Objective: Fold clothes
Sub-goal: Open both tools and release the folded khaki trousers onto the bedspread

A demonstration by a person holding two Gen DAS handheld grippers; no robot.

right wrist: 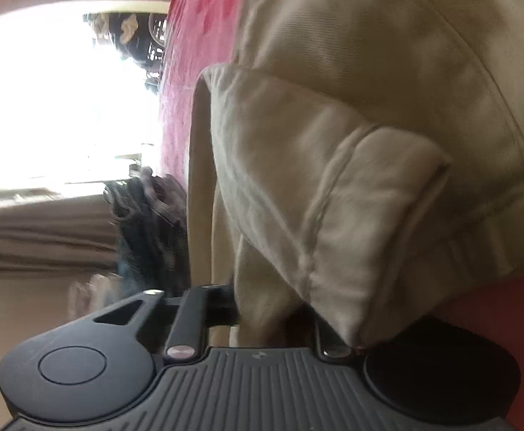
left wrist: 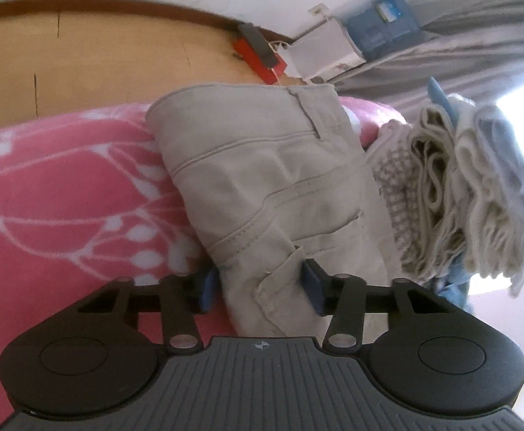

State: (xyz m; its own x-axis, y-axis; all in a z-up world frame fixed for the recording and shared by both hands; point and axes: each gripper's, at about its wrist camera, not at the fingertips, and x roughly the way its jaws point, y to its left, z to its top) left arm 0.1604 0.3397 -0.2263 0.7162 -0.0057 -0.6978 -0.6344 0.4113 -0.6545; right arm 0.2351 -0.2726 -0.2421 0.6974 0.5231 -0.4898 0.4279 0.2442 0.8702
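Both hand-held grippers clamped on near edge of folded beige trousers (left wrist: 262, 186): left hand-held gripper (left wrist: 260, 287), right hand-held gripper (right wrist: 272, 323); long axis running away across pink blanket (left wrist: 64, 186).

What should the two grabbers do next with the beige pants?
Probably lift both together and carry that end over to fold it. The left gripper has the beige pants between its jaws, the right gripper is shut on the cloth, and the pants lie on the pink blanket.
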